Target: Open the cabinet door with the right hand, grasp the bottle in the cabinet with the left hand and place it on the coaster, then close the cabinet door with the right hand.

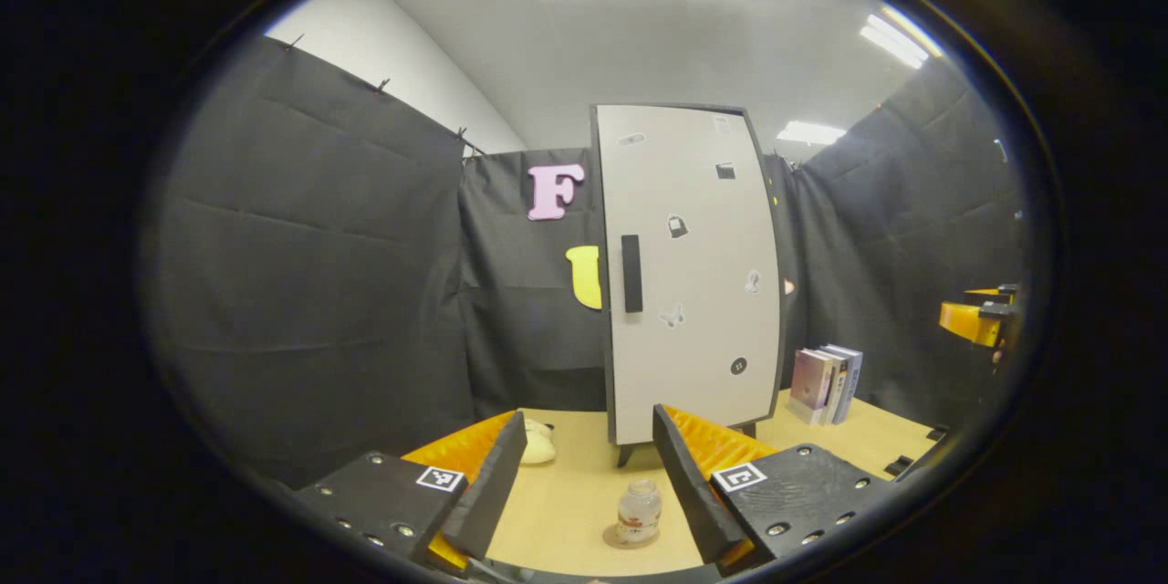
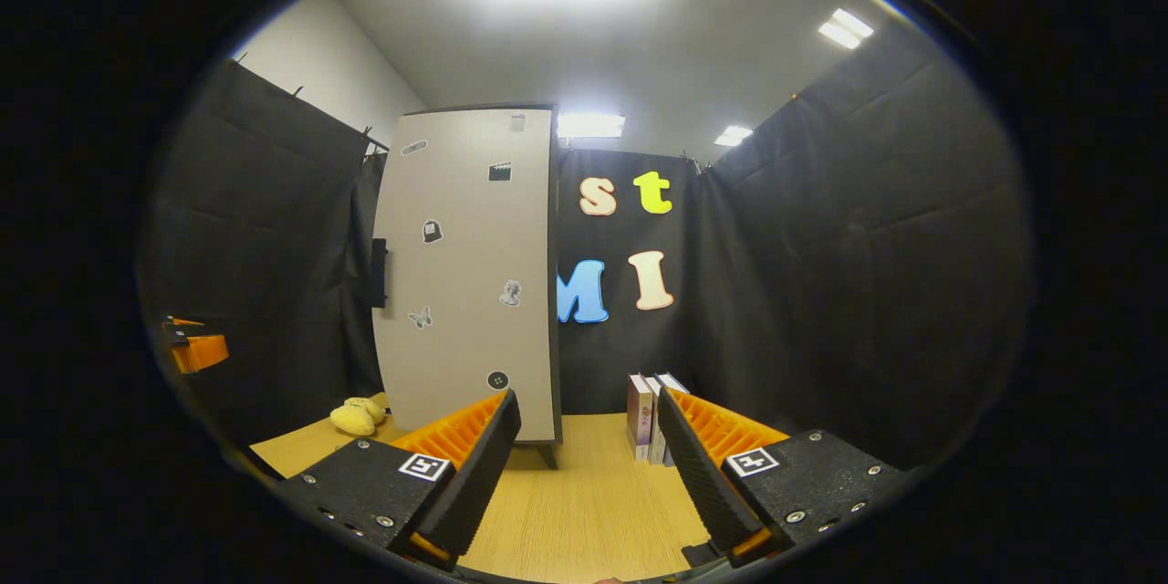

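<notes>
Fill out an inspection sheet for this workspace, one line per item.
Surface: wooden table, pale, bare between items.
Job's things: bottle upright on the coaster; cabinet door shut, dark handle on its left edge.
Clutter: books standing right of the cabinet; yellow soft toy left of it.
Grippers: left gripper open, empty; right gripper open, empty.
Cables: nothing seen.
Surroundings: black cloth walls, ceiling lights on.

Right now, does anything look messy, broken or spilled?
Nothing stands out. The bottle stands upright on the coaster, nothing spilled around it. The cabinet door looks shut, the books stand upright beside it, and both grippers, left and right, are open and empty.
</notes>
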The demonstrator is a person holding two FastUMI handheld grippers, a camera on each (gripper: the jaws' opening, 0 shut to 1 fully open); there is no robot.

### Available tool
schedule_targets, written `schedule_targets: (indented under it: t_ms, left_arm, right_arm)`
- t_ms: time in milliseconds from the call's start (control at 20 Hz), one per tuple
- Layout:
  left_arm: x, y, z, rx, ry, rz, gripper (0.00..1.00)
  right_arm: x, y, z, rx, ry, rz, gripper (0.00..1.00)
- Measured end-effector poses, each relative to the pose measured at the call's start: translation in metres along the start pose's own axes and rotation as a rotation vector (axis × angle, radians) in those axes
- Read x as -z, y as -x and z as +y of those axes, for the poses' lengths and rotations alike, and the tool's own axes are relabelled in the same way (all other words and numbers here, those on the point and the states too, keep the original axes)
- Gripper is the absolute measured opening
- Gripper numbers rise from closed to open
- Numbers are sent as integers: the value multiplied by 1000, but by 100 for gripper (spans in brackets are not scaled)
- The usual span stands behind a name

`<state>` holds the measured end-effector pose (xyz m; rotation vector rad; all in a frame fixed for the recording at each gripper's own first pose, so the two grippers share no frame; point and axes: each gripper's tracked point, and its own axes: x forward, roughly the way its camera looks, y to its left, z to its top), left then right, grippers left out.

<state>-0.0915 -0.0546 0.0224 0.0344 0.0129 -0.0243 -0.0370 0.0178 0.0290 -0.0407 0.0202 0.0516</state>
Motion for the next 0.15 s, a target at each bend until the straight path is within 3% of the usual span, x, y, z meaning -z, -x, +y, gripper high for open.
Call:
schedule_targets:
  t_ms: [150]
  left_arm:
    - [-1,0,1,-2,-3,-4,83]
  right_arm:
    - [-5,-2,2,-4,4,-10,94]
